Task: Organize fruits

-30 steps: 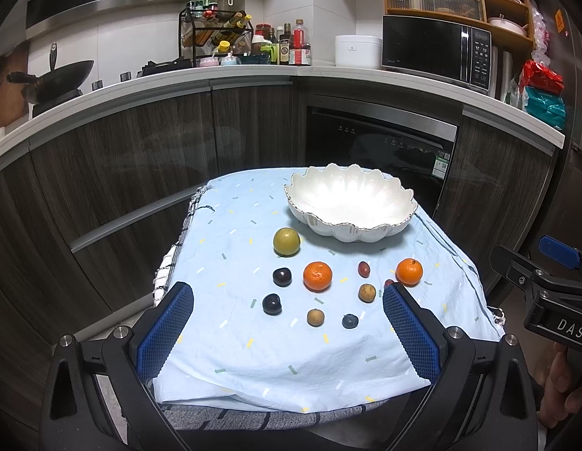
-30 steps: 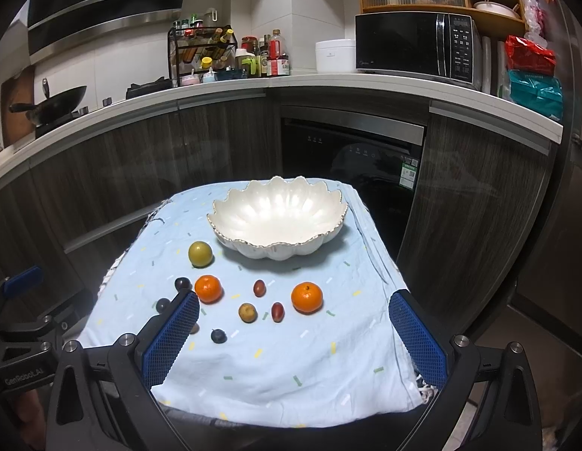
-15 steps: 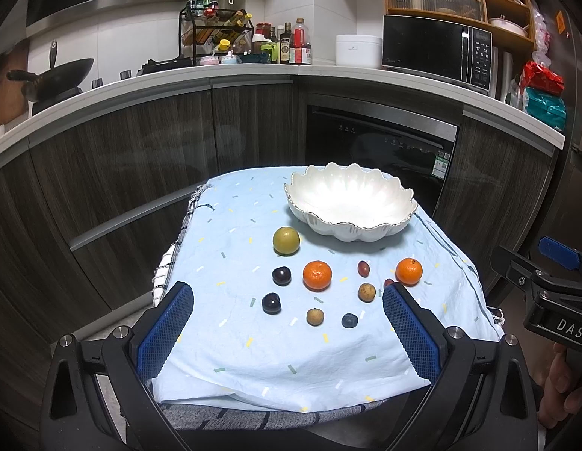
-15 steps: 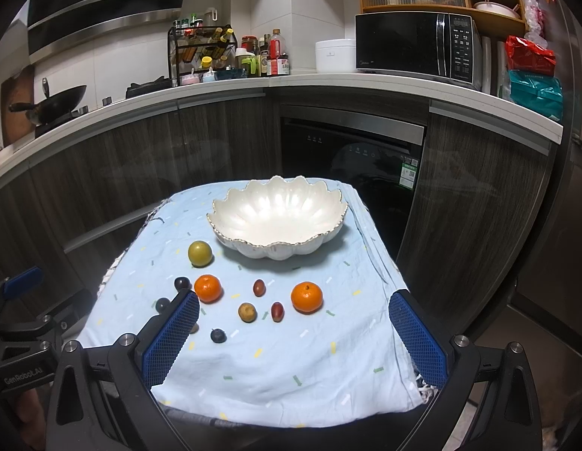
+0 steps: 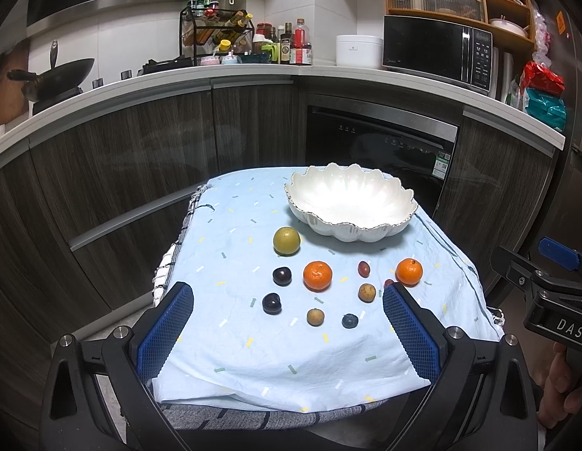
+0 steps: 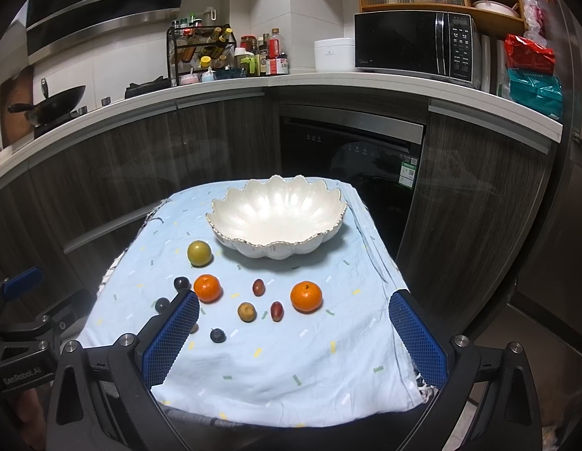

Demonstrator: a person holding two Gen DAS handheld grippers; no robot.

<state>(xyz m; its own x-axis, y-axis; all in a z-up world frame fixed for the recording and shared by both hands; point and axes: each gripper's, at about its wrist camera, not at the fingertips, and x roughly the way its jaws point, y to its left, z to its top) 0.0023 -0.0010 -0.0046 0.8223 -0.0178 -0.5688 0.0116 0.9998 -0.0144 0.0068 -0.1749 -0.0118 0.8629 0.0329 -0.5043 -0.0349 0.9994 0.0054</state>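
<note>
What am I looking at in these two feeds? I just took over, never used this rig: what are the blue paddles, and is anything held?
Each feed comes from a camera on a handheld gripper, looking along its fingers. The blue paddles are the fingers' pads. The left gripper and right gripper are both open and hold nothing. Ahead lies a light blue cloth with a white scalloped bowl, empty, and loose fruit: two mandarins, a green fruit, and small dark ones.
</note>
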